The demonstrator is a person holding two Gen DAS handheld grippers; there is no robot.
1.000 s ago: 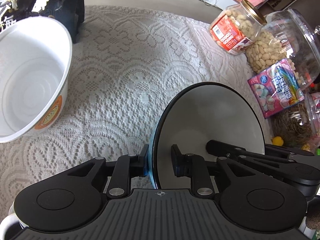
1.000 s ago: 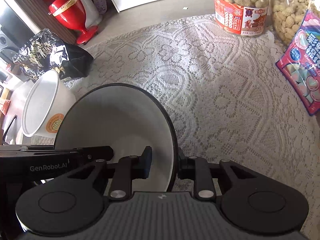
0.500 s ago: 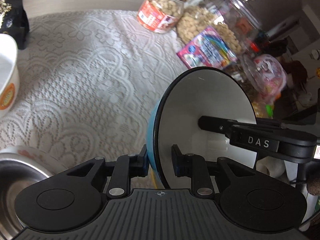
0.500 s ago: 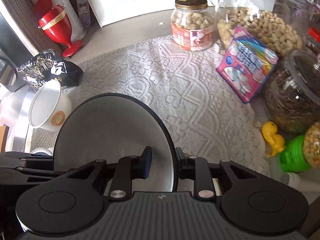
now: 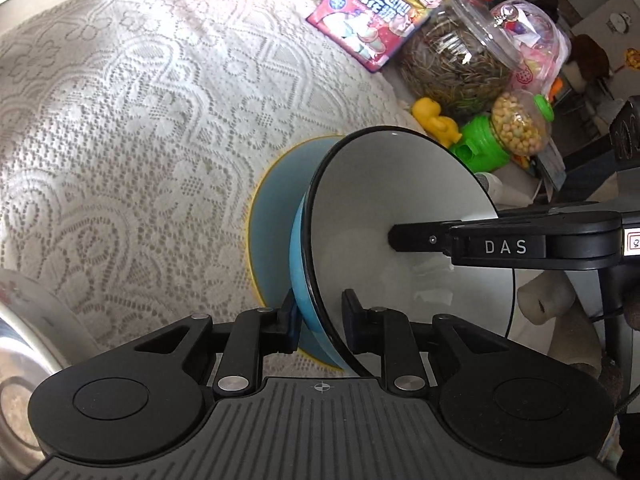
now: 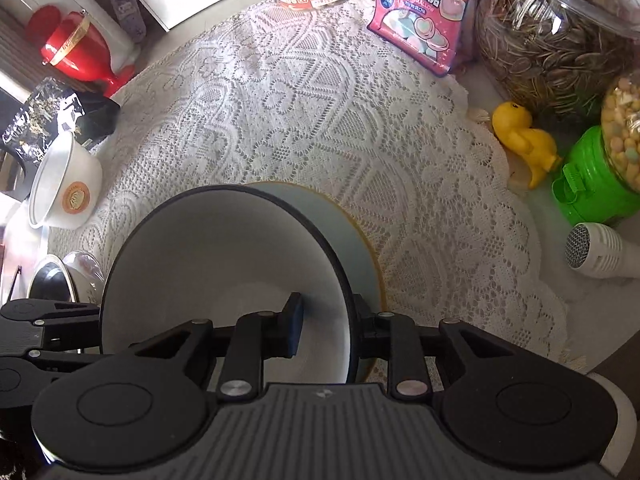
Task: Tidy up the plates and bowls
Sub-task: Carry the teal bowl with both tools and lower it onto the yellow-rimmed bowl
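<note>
A blue bowl with a white inside and a black rim hangs tilted between both grippers. My left gripper grips its near wall, one pad on the blue outside and one inside, and its jaws are closing. My right gripper is shut on the opposite wall of the same bowl; one of its fingers reaches into the bowl in the left wrist view. Directly under the bowl a blue plate with a yellow rim lies flat on the lace cloth, also in the right wrist view.
A white bowl with an orange logo and a metal bowl sit at the table's left. Snack jars, a pink marshmallow bag, a yellow duck and a green dispenser line the right edge.
Both grippers carried the bowl to the right across the lace cloth. The blue plate has come into view under it, and the white bowl has left the left wrist view.
</note>
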